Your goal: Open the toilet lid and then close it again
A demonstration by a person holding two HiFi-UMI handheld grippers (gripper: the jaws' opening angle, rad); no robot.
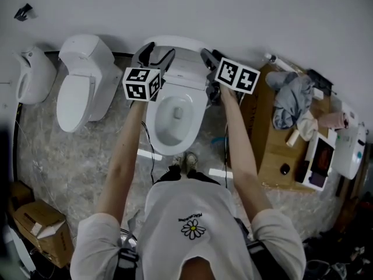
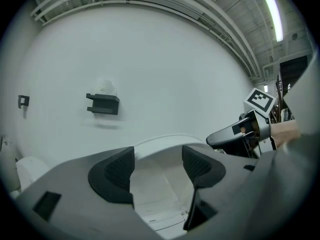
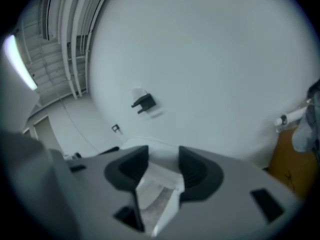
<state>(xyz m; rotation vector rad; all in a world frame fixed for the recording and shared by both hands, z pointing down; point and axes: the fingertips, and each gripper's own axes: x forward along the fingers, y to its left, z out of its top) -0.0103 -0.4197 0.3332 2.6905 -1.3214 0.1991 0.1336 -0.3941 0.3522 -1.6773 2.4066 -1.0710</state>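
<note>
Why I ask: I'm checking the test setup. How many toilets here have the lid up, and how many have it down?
Toilet with lid up: 1
Toilet with lid down: 1
Total: 2 toilets

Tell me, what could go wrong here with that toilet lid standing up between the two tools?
1. The lid stands raised over the open bowl, and neither the left gripper nor the right gripper visibly clamps it: their jaws stand apart. A nudge might let it drop and slam.
2. The cluttered cardboard box sits close beside the right arm; a swing could knock things off.
</note>
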